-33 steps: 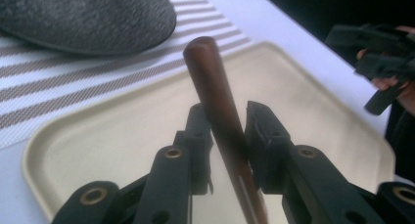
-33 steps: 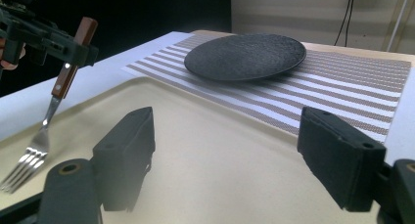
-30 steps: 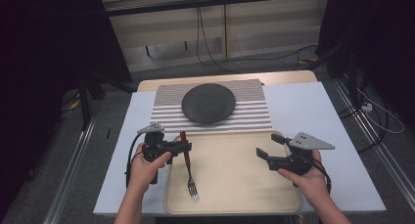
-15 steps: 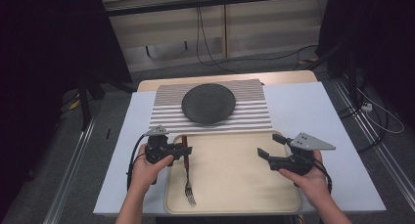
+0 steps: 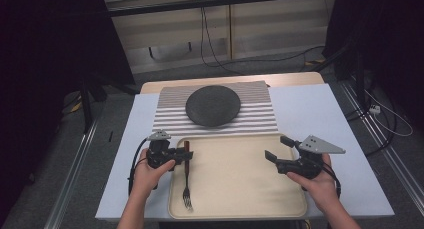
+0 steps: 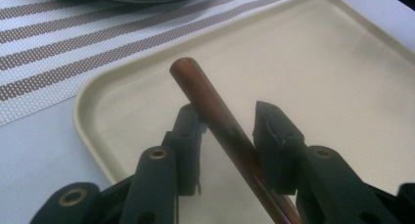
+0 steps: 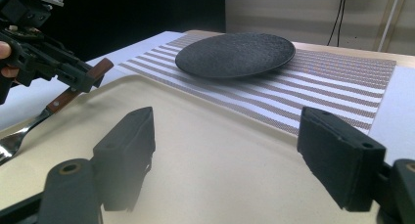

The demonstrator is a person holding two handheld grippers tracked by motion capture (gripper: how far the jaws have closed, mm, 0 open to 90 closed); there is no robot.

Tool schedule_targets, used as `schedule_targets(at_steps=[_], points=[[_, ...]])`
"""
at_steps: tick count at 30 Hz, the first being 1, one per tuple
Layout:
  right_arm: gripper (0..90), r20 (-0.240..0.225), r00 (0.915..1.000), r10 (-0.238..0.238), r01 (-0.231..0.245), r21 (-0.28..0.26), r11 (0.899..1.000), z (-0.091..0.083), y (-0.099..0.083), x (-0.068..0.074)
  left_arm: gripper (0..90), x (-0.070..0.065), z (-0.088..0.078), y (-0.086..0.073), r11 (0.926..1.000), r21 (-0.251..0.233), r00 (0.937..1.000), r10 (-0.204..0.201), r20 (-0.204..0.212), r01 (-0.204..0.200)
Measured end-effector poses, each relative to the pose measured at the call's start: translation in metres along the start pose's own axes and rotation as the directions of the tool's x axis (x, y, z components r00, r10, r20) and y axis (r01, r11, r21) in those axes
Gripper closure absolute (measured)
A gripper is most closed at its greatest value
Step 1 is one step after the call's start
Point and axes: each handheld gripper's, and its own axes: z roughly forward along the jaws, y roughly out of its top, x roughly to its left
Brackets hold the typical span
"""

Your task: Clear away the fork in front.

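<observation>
Now fork [image 5: 186, 176] handle between left hand-held gripper [image 6: 227, 121] jaws; over tray [image 5: 240, 189].

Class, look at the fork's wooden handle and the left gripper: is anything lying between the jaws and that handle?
Nothing visible does. The left gripper already has its jaws on either side of the fork's brown handle, over the beige tray.

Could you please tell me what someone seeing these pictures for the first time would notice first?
Probably the dark round plate, sitting alone on the striped mat at the far side of the table. Next, the left tongs closing around the brown handle of a fork at the left edge of the cream tray. The right tongs hang wide open over the tray's right side, holding nothing.
</observation>
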Motion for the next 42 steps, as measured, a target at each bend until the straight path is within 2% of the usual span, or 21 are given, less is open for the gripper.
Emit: schedule_targets(at_steps=[13, 21, 26, 30, 34, 42], points=[[21.8, 0.001, 1.0000, 0.008, -0.008, -0.001, 1.000, -0.001, 0.000, -0.001, 62.4, 0.005, 0.003, -0.005, 0.9996, 0.010, 0.9997, -0.026, 0.001, 0.026], [21.7, -0.001, 1.0000, 0.008, -0.008, 0.001, 1.000, -0.001, -0.001, -0.002, 57.9, 0.011, 0.003, -0.010, 0.9992, 0.007, 0.9990, -0.039, -0.021, 0.039], [21.3, -0.001, 1.0000, 0.007, -0.007, 0.006, 1.000, -0.002, -0.002, -0.002, 55.9, 0.011, -0.001, -0.010, 0.9992, -0.012, 0.9992, -0.038, -0.012, 0.038], [20.8, -0.003, 1.0000, 0.003, -0.002, 0.013, 1.000, -0.003, -0.003, -0.003, 53.7, 0.009, -0.008, -0.010, 0.9987, -0.041, 0.9992, -0.033, -0.025, 0.032], [20.4, -0.003, 1.0000, 0.000, 0.000, 0.021, 1.000, -0.004, -0.003, -0.002, 48.3, 0.005, -0.019, -0.010, 0.9955, -0.090, 0.9990, -0.034, -0.027, 0.032], [19.5, 0.000, 0.9999, -0.010, 0.010, 0.045, 0.999, -0.009, -0.003, -0.001, 36.1, -0.001, -0.037, -0.014, 0.9917, -0.129, 0.9989, -0.015, -0.045, 0.009]])
